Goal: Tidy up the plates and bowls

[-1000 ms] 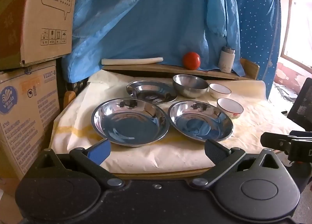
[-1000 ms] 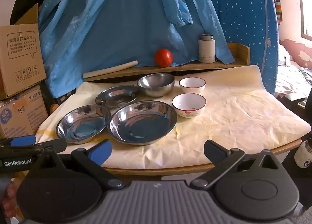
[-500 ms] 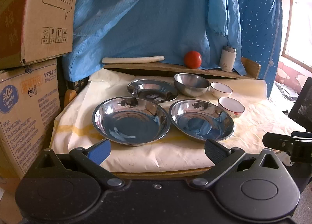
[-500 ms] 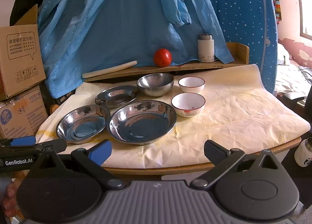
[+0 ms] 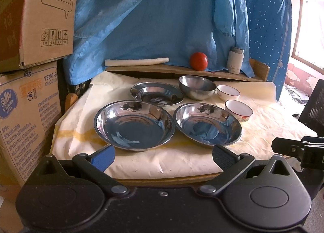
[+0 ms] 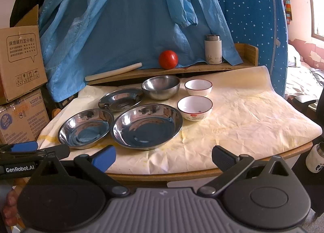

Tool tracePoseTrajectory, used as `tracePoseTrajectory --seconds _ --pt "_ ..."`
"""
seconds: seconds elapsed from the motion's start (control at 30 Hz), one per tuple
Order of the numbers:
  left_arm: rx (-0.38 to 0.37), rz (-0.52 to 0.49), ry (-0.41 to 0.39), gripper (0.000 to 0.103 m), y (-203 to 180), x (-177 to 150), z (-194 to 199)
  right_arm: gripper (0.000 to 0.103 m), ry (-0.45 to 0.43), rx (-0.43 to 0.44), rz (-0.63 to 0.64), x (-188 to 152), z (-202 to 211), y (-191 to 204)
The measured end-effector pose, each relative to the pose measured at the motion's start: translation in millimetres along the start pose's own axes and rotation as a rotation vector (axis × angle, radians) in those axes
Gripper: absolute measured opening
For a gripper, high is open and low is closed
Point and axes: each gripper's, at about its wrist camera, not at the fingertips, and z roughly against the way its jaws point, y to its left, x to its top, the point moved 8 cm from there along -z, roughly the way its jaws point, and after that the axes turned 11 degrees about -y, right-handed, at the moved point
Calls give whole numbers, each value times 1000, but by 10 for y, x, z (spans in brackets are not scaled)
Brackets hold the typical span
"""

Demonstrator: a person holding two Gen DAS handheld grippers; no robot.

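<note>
Steel plates (image 5: 134,124) and bowls (image 6: 195,106) spread mid-frame on crinkled paper (image 6: 243,115), untouched; left gripper (image 5: 163,157) and right gripper (image 6: 163,157) both agape, empty. Possible trouble: slick rims slipping (thin, shiny), paper dragging.

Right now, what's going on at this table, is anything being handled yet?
Nothing is held yet. The left gripper and right gripper both hover open at the near table edge. On the cloth sit three steel plates, the nearest ones at and, a steel bowl and two white bowls, all separate and unstacked.
</note>
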Motion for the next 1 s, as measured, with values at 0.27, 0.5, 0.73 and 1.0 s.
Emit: tracePoseTrajectory --seconds 0.27,0.5,0.73,1.0 --pt "5 -2 3 102 -2 -15 -1 103 0 2 1 1 3 7" --pt "7 0 6 102 7 -18 -2 103 0 1 1 -3 2 10" --pt "5 -2 4 102 9 -16 -3 103 0 -4 -1 -12 2 20" --pt "3 -5 5 102 4 -3 -19 103 0 -7 -3 12 -11 12"
